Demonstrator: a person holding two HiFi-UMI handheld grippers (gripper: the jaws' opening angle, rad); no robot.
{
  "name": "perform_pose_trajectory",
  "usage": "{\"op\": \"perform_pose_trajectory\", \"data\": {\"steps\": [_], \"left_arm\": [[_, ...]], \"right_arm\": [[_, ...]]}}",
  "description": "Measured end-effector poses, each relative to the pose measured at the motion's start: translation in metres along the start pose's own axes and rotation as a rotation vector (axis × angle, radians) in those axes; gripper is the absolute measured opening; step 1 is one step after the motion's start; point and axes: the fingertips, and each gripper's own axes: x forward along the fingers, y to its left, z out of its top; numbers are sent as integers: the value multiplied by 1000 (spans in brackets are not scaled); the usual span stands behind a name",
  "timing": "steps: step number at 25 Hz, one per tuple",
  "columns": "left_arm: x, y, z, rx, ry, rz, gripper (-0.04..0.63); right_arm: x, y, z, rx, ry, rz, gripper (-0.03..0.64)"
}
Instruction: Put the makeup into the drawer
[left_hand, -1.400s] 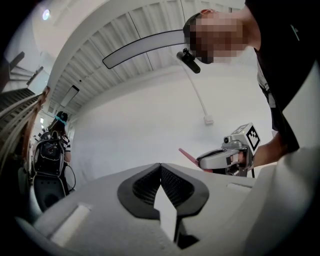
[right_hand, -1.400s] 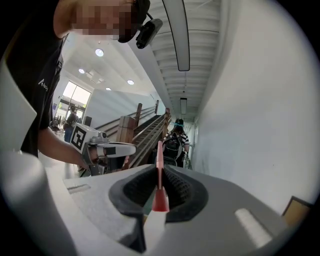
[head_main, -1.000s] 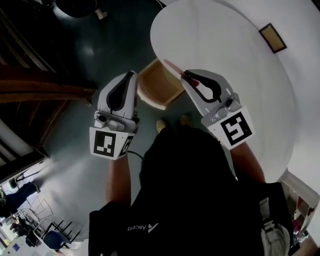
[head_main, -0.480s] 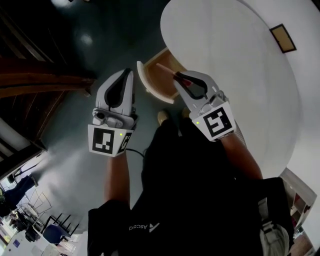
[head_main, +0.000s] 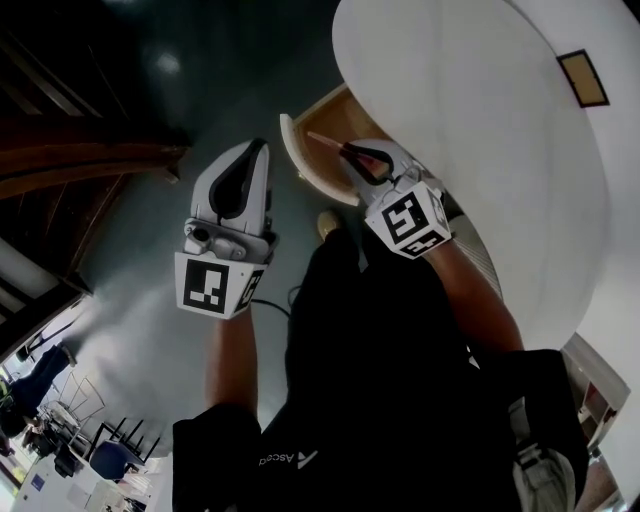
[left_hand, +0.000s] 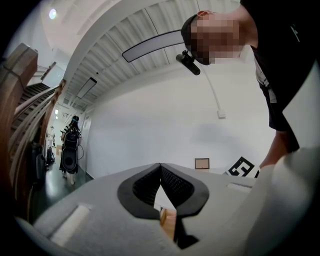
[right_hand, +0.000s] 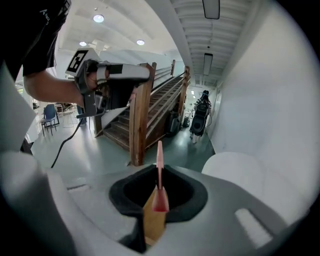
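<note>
A slim pink makeup stick (head_main: 324, 140) pokes out past the tips of my right gripper (head_main: 347, 152), which is shut on it. The stick hangs over the open wooden drawer (head_main: 291, 150) that juts from under the round white table (head_main: 480, 130). In the right gripper view the makeup stick (right_hand: 159, 165) stands upright between the black pads, with drawer wood (right_hand: 153, 222) showing below. My left gripper (head_main: 256, 146) hovers left of the drawer, jaws shut with nothing in them; in its own view the left gripper (left_hand: 160, 166) has its pads meeting at the tips.
A wooden staircase (head_main: 80, 160) runs along the left, over a dark glossy floor. A small brown framed item (head_main: 585, 78) lies on the table's far side. The person's shoes (head_main: 327, 222) stand just below the drawer. Chairs and people are far off at lower left.
My right gripper has come down off the table's edge to the open drawer, carrying the pink stick. The left gripper has sunk a little and stayed shut.
</note>
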Motion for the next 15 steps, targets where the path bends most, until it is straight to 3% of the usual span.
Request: {"op": "perform_pose_trajectory", "data": {"steps": [15], "left_arm": [[-3, 32, -40, -43, 63, 5, 11]], "right_arm": [[94, 5, -94, -29, 287, 88, 51]]}}
